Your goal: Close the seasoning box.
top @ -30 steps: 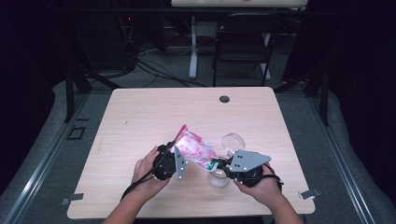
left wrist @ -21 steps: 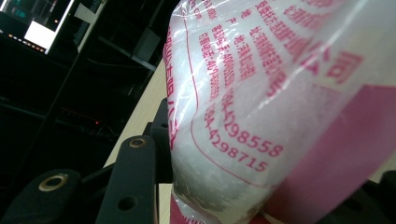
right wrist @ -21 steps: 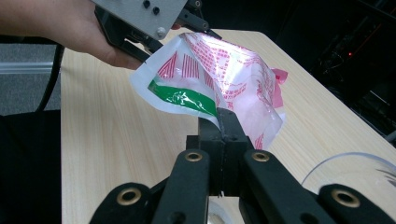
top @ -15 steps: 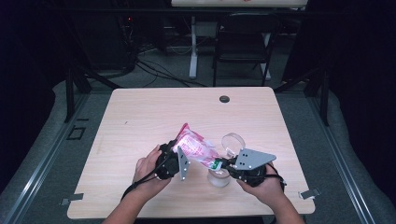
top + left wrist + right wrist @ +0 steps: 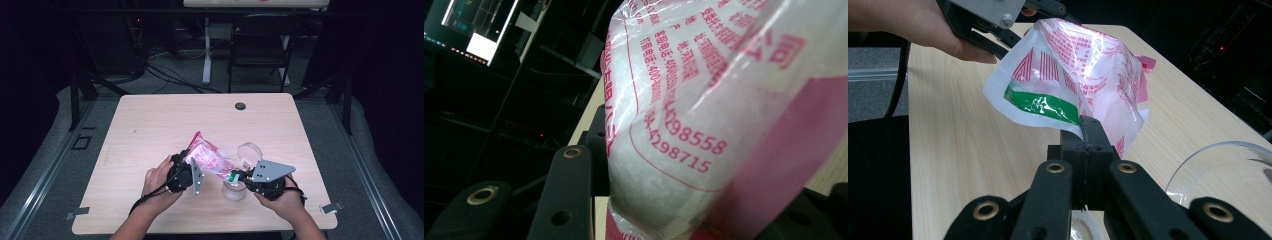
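Observation:
A clear plastic bag (image 5: 209,157) printed in pink and filled with white granules hangs above the table, held between both grippers. My left gripper (image 5: 192,161) is shut on its left end; in the left gripper view the bag (image 5: 704,100) bulges between the jaws. My right gripper (image 5: 1087,124) is shut on the bag's lower corner, beside a green patch (image 5: 1040,106) on the bag. In the high view this right gripper (image 5: 233,176) sits just above a small clear cup (image 5: 234,191). The bag slopes down toward that cup.
A clear round lid or ring (image 5: 249,151) lies on the light wooden table (image 5: 150,125) just behind the right gripper. A dark round grommet (image 5: 240,106) sits near the far edge. A chair (image 5: 260,45) and cables stand beyond the table.
The left gripper and the bag have shifted slightly right, toward the cup. The right gripper has hardly moved. Both stay shut on the bag.

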